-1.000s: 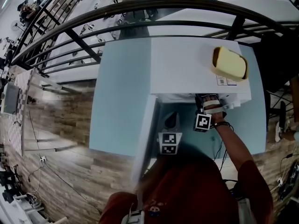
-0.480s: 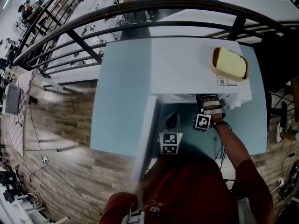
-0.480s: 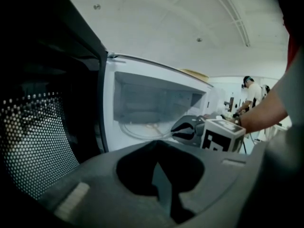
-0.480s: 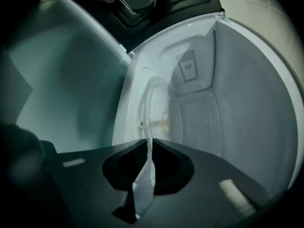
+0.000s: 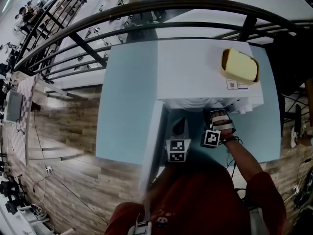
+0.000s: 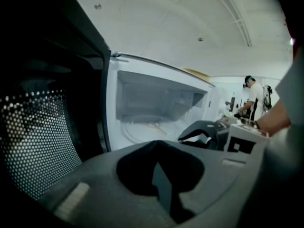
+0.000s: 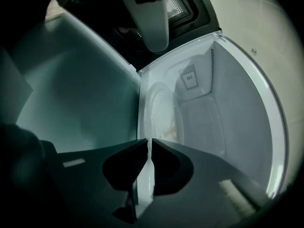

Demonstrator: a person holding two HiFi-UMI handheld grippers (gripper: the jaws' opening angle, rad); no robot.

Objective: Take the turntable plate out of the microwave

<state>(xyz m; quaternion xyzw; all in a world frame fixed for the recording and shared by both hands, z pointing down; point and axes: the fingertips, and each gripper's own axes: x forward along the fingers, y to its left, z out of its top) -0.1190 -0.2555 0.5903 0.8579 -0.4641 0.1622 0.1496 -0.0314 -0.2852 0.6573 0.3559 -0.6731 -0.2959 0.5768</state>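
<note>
The head view looks steeply down from above the person onto the white top of the microwave [image 5: 195,67] at frame centre, with its open door [image 5: 150,146] edge-on at lower centre. The left gripper view sits low and close outside the opening, facing nearly level into the cavity, and the door fills its left side. The right gripper view is nearer still, at the opening's lip, rolled so the plate [image 7: 159,108] stands upright at frame centre. Both gripper views share the cavity and plate.

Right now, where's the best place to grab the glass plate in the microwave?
Probably its thin front rim, coming straight in through the open front. The turntable plate lies flat on the microwave floor, so one jaw fits above the edge, one below.
</note>
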